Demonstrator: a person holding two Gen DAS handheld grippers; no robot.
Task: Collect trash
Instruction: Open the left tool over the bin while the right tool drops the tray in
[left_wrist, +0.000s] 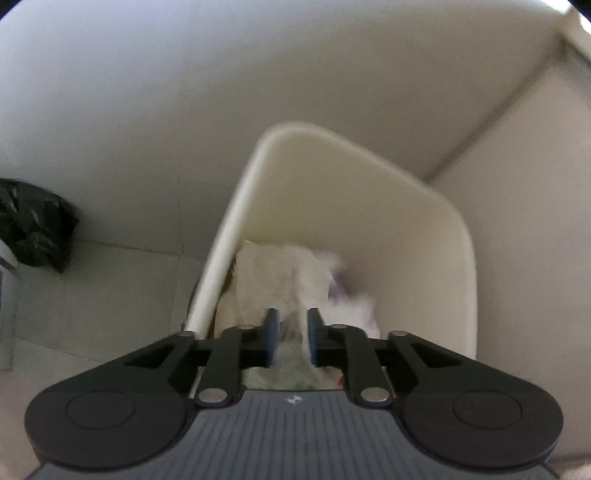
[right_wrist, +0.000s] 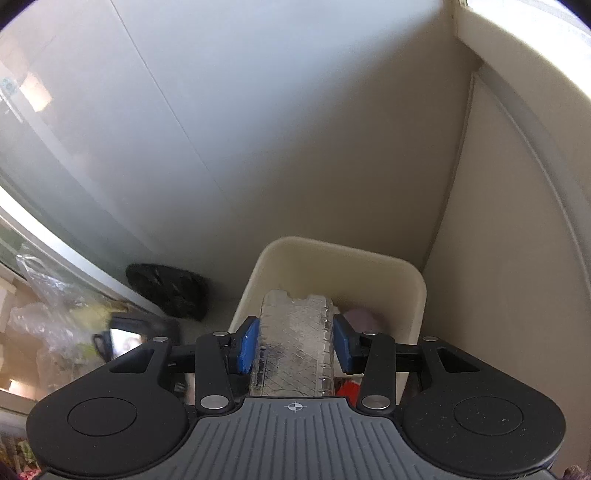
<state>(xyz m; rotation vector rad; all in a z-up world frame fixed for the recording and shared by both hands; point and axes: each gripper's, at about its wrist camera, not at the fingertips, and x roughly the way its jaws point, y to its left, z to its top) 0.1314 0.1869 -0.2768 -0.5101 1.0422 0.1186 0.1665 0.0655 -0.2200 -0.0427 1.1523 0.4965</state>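
A cream waste bin (left_wrist: 258, 158) stands in a wall corner, holding crumpled white paper and plastic (left_wrist: 280, 273). My left gripper (left_wrist: 293, 332) hangs just above the bin's mouth, its blue pads a small gap apart. Thin clear plastic shows in that gap, and I cannot tell whether the pads touch it. A blurred white scrap (left_wrist: 347, 295) lies just beyond the fingertips. In the right wrist view, my right gripper (right_wrist: 295, 343) is shut on a clear ribbed plastic bottle (right_wrist: 295, 321), held lengthwise over the same bin (right_wrist: 332, 245).
A black rubbish bag (left_wrist: 33, 225) lies on the floor left of the bin, also seen as the black bag (right_wrist: 166, 291). Walls close in behind and to the right. A clear plastic bag (right_wrist: 48, 314) and clutter sit at far left. Pink (right_wrist: 364, 319) and red (right_wrist: 349, 389) items lie in the bin.
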